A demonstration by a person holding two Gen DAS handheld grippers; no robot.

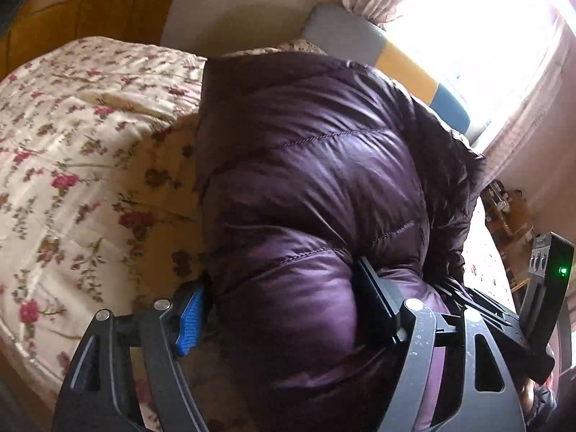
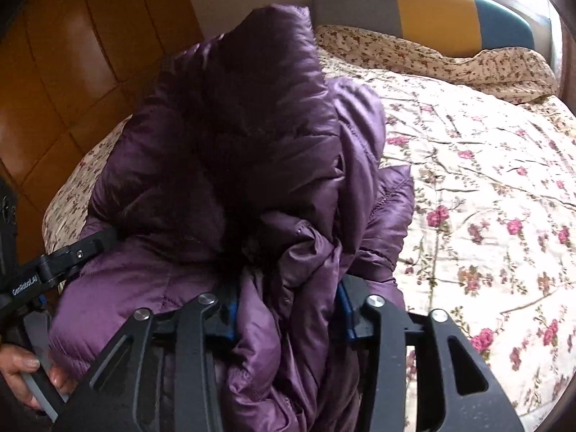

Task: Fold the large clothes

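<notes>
A shiny purple quilted down jacket (image 1: pixel 309 165) is bunched up over the floral bed. In the left wrist view my left gripper (image 1: pixel 280 306) is shut on a thick puffy fold of the jacket, its blue-padded finger (image 1: pixel 189 318) on the left and black finger on the right. In the right wrist view my right gripper (image 2: pixel 288 309) is shut on a gathered bundle of the same jacket (image 2: pixel 230 136), whose dark fur-trimmed hood part stands up in front. The left gripper's body (image 2: pixel 61 259) shows at the left edge there.
The bed has a cream floral quilt (image 2: pixel 486 187) and a floral pillow (image 2: pixel 468 61) by a grey, yellow and blue headboard (image 2: pixel 435 14). A wooden wardrobe (image 2: pixel 72 54) stands left of the bed. A bright curtained window (image 1: pixel 486 36) is beyond the headboard.
</notes>
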